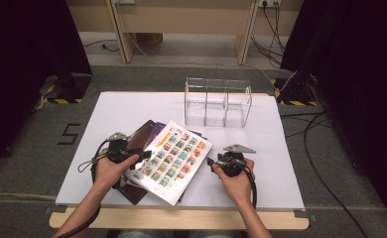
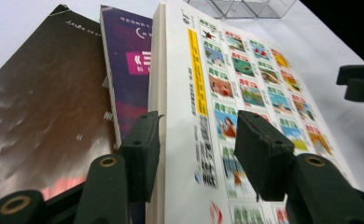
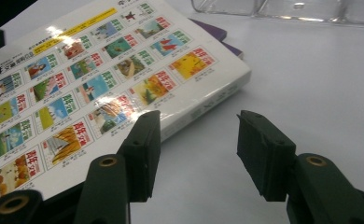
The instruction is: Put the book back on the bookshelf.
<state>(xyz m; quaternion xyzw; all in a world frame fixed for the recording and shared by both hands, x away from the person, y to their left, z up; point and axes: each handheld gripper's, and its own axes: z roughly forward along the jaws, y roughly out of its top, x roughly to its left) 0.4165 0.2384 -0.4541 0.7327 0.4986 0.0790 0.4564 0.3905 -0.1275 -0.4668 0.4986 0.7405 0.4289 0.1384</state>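
Note:
A white book (image 1: 174, 158) with rows of colourful pictures lies on top of a fanned stack, over a purple book (image 1: 157, 130) and a dark brown book (image 1: 141, 134). My left gripper (image 1: 144, 154) is at the stack's left side, open. In the left gripper view its jaws straddle the spine of the white book (image 2: 245, 84), with the purple book (image 2: 129, 70) and dark book (image 2: 40, 93) to the left. My right gripper (image 1: 210, 161) is open at the stack's right side. In the right gripper view one jaw sits by the edge of the white book (image 3: 77, 79), the other over bare table.
A clear three-compartment organiser (image 1: 217, 101) stands at the back middle of the white table (image 1: 281, 168). There is bare surface to the right of the books. A black "5" (image 1: 68, 134) marks the grey floor at left, and cables (image 1: 310, 124) trail at right.

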